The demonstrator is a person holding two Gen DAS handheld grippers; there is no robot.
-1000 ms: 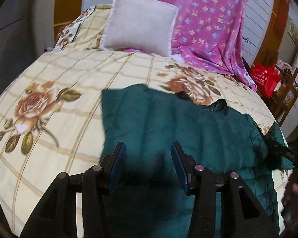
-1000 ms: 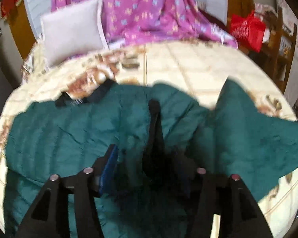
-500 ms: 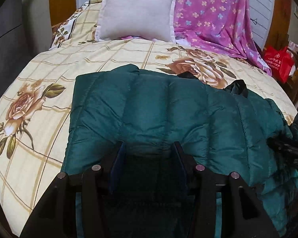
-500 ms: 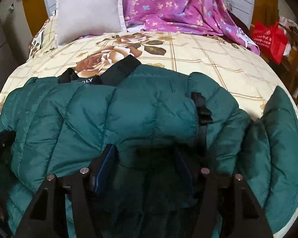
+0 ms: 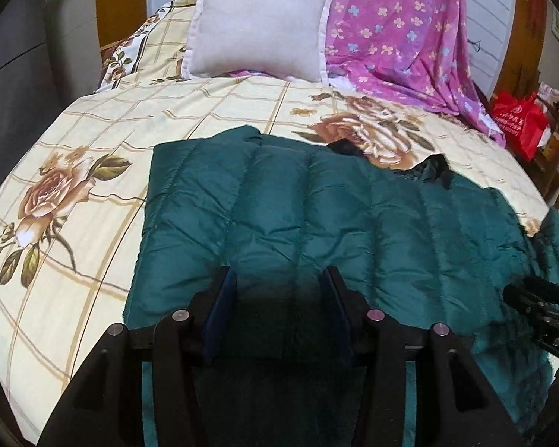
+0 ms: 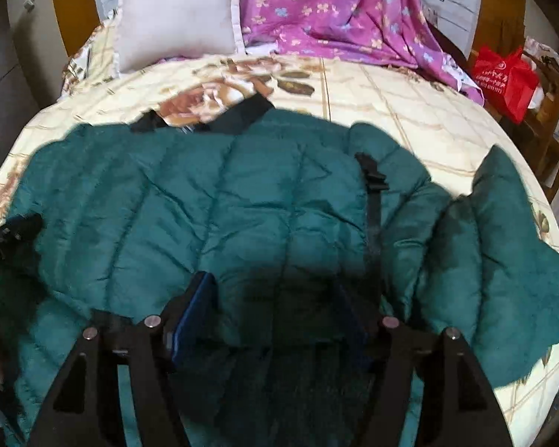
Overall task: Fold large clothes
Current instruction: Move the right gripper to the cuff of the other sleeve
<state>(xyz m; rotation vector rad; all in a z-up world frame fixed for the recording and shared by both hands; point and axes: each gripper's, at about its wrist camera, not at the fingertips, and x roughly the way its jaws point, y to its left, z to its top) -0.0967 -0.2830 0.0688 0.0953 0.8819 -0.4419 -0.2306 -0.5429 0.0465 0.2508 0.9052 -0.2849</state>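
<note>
item: teal puffer jacket (image 5: 316,216), long axis crosswise before us. left gripper (image 5: 277,313) clamps its near fold; right gripper (image 6: 275,313) just been opening, fabric between.

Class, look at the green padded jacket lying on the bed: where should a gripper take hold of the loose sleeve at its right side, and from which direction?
Grip the sleeve near its far tip, coming from the open right side. It lies flat, spread away from the jacket body on the bedspread, so its thin edge is free to pinch; nearer the body it bunches.
</note>
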